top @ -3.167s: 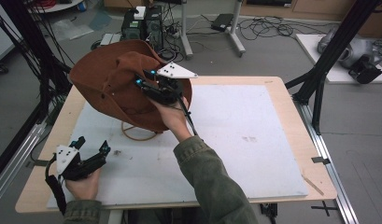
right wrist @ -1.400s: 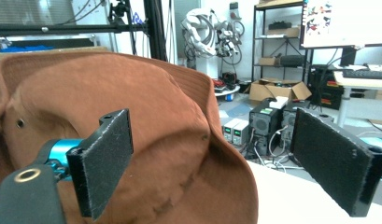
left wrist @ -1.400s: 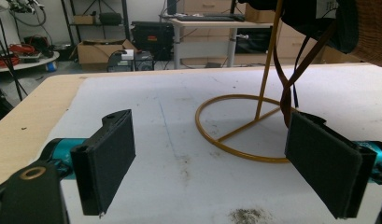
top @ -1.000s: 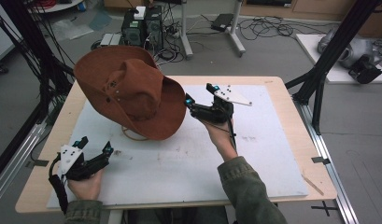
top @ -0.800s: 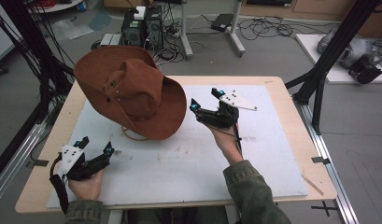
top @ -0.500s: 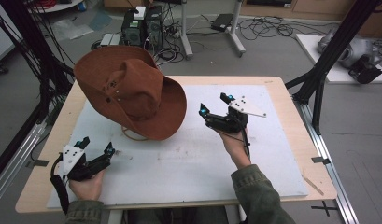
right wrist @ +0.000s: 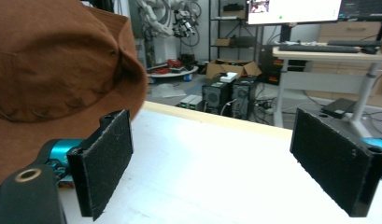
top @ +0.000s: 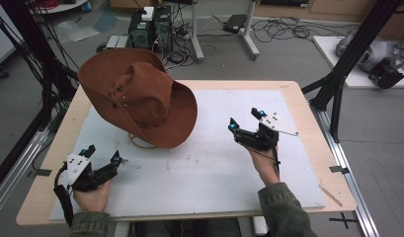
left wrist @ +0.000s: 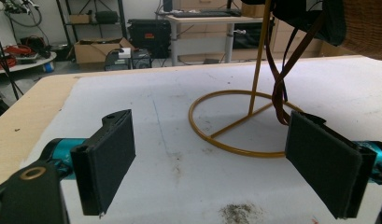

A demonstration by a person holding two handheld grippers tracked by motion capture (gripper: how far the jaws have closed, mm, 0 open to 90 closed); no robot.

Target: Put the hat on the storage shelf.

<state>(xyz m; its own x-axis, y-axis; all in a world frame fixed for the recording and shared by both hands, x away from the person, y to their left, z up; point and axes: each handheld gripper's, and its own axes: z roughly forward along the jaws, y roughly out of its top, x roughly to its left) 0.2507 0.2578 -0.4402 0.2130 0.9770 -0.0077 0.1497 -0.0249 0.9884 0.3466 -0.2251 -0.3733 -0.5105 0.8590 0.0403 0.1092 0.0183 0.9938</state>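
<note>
While the brown hat is perched on a gold wire stand at about ten o'clock on the white mat, nothing is gripped by either tool. The hat is seen tilted, its brim drooping toward the table's middle, and a dark strap is seen hanging from it beside the stand's upright rod in the left gripper view.

The hanging step is judged to be done, with the hat left resting on the stand and the release finished. The next move is judged to call for little more than both tools being kept clear of the brim, so that the stand is not knocked.

The right gripper is held at about three o'clock from the hat, apart from the brim, with its jaws spread wide and empty; in its own view the brim is seen at nine o'clock, beyond the near pad. The left gripper is held at about seven o'clock from the hat, near the table's front edge, its jaws likewise wide apart with only mat between them.
</note>
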